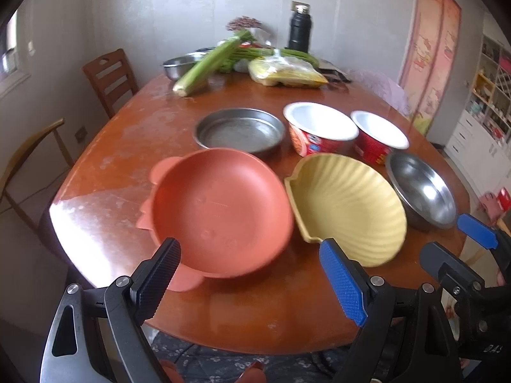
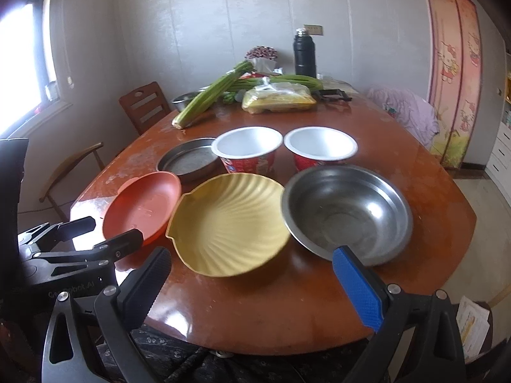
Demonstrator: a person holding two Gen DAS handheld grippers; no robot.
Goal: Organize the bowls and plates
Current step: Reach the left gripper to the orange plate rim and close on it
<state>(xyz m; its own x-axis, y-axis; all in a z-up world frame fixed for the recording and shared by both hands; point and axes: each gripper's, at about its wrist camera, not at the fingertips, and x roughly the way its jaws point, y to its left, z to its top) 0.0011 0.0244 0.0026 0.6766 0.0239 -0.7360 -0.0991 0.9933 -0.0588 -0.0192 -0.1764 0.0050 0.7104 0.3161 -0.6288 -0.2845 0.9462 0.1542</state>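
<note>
Hovering over the dishes, nothing yet picked up

Both tools hung at the near edge of the worktop. The left hand-held gripper gaped wide and empty before the orange plate; the right hand-held gripper stood equally wide, holding nothing, facing the yellow shell dish and steel bowl. Behind sat a steel pan and two red paper bowls. Sorting looked barely begun; next, I judged, came pinching one rim for stacking.

You have on the surface one orange plate, one yellow shell plate, two red paper bowls, one round steel pan, two steel bowls, and one dark flask.
</note>
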